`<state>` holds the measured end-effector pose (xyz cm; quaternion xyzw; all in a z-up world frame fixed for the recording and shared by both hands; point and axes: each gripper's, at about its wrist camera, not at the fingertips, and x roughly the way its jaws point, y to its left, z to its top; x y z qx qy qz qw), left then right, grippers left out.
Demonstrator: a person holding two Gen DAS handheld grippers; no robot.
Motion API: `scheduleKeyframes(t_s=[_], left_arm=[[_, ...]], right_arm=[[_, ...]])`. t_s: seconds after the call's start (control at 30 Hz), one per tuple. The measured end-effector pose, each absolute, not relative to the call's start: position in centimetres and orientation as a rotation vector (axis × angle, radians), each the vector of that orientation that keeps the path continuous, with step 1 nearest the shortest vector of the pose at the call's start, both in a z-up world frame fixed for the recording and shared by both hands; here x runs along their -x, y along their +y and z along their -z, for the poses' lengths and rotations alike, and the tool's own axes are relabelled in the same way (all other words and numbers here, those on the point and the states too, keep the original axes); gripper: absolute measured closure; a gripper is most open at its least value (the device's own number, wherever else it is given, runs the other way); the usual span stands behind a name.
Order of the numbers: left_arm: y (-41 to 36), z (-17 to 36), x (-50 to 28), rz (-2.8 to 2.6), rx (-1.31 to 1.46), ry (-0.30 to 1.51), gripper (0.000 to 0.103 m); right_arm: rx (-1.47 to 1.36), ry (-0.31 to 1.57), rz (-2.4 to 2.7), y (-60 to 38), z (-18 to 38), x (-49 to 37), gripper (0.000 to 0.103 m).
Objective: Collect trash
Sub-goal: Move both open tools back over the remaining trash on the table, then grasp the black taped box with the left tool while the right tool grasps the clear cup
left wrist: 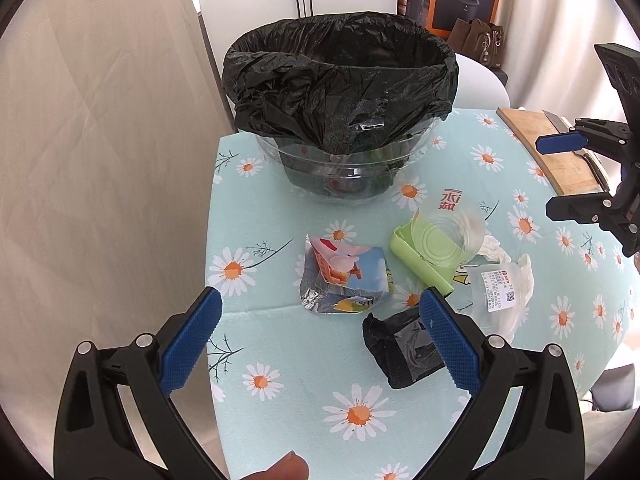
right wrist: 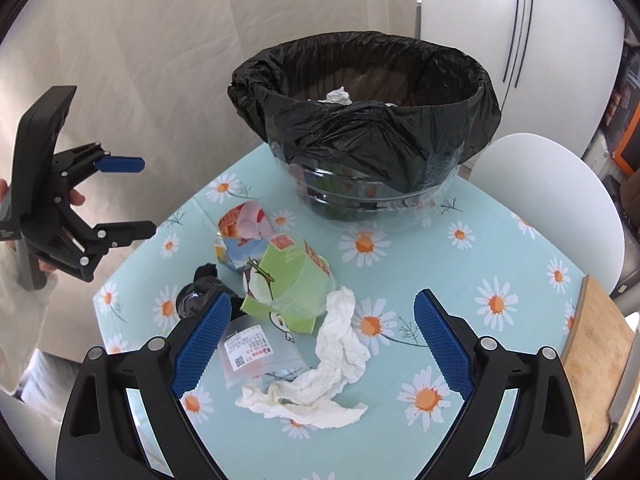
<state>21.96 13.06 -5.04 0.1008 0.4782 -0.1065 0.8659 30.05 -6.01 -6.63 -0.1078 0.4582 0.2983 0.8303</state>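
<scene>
A clear bin lined with a black bag (left wrist: pixel 340 92) (right wrist: pixel 364 112) stands at the table's far side, with white paper inside. Trash lies in front of it: a colourful snack wrapper (left wrist: pixel 344 276) (right wrist: pixel 244 236), a green carton (left wrist: pixel 420 256) (right wrist: pixel 288 284), a clear cup (left wrist: pixel 452 220), a labelled clear plastic cup (left wrist: pixel 500 292) (right wrist: pixel 256 356), a crumpled white tissue (right wrist: pixel 332 364) and a black wad (left wrist: pixel 400 352) (right wrist: pixel 200 292). My left gripper (left wrist: pixel 320 344) (right wrist: pixel 132 196) is open above the wrapper. My right gripper (right wrist: pixel 320 344) (left wrist: pixel 560 176) is open above the tissue.
A daisy-print tablecloth (left wrist: pixel 304 400) (right wrist: pixel 460 272) covers the table. A wooden cutting board (left wrist: pixel 552 152) (right wrist: pixel 596 360) lies at the right edge. A white chair (right wrist: pixel 552 200) stands behind the table. A curtain hangs on the left.
</scene>
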Motion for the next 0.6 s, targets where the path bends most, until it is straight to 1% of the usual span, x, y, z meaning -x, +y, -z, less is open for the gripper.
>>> scheduleKeyframes(t_s=[0.33, 0.6], left_arm=[[12.6, 8.3, -20.3, 0.223, -0.199, 1.064, 0.006], [12.2, 9.8, -19.5, 0.233, -0.198, 1.101, 0.006]], right_arm=[[0.31, 1.052, -0.717, -3.6, 10.9, -28.0, 0.015], [0.328, 1.119, -0.796, -2.0, 14.0, -27.0, 0.015]])
